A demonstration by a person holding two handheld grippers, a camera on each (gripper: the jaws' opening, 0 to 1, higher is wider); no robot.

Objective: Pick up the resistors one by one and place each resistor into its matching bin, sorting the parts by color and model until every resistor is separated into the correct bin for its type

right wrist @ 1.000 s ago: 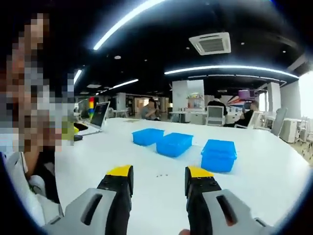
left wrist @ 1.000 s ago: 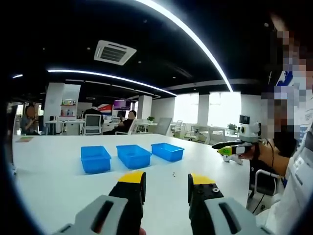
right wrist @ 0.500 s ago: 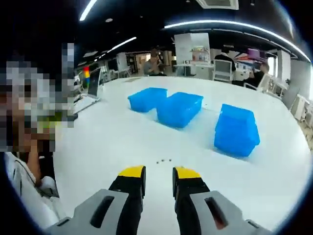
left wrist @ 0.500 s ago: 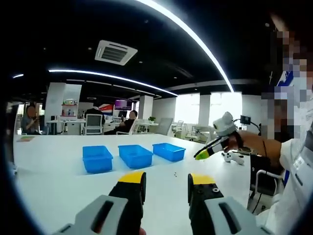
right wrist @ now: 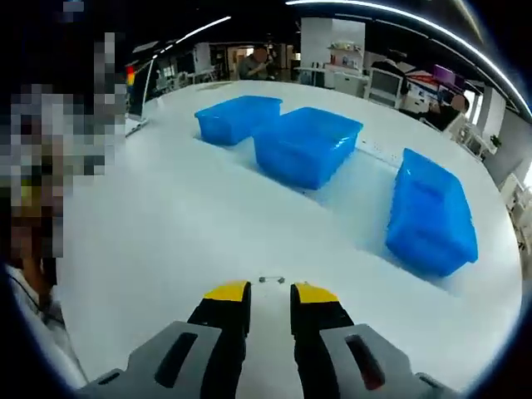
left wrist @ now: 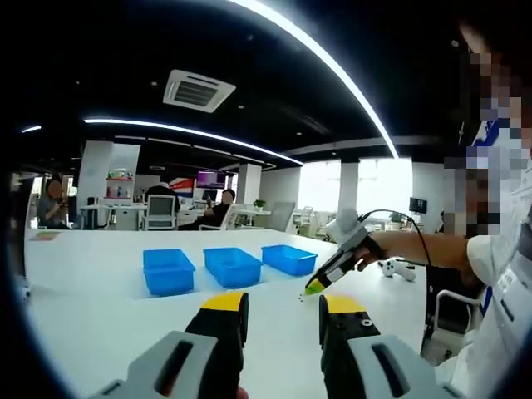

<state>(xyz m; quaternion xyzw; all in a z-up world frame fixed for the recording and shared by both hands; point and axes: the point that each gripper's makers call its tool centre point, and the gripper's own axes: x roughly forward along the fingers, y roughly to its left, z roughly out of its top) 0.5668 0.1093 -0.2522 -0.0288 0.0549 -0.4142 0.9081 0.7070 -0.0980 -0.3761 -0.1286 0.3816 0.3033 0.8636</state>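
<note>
Since a second ago my right claw [right wrist: 269,293] has swung down from a level look across the room toward the white tabletop [right wrist: 150,249], and its yellow-tipped jaws have drawn in from a broad gap to a narrow one. In the left gripper view it now reaches in from the right [left wrist: 312,288], its tip low over the table just beyond my left claw [left wrist: 283,304]. That one has hardly shifted; it hangs above the near edge with its jaws wide apart and nothing between them.

The small wire-legged resistors [right wrist: 271,280] lie on the bare table just past the tips of my right jaws, a tiny cluster whose number, colours and markings I cannot make out. From the left they show as specks [left wrist: 299,294] near the descending tip. My right jaws hold nothing that I can see.

Farther off stand three shallow blue plastic bins: one to the far left [right wrist: 237,117], one in the middle [right wrist: 306,145] touching or just beside it, and one off to the right [right wrist: 430,218], apart from the others. What I can see of their insides looks empty, though the far walls hide part of each floor.

So I judge the sorting barely begun: no part appears binned, the first pick is only being lined up, and every resistor remains to be lifted and matched to a bin.
</note>
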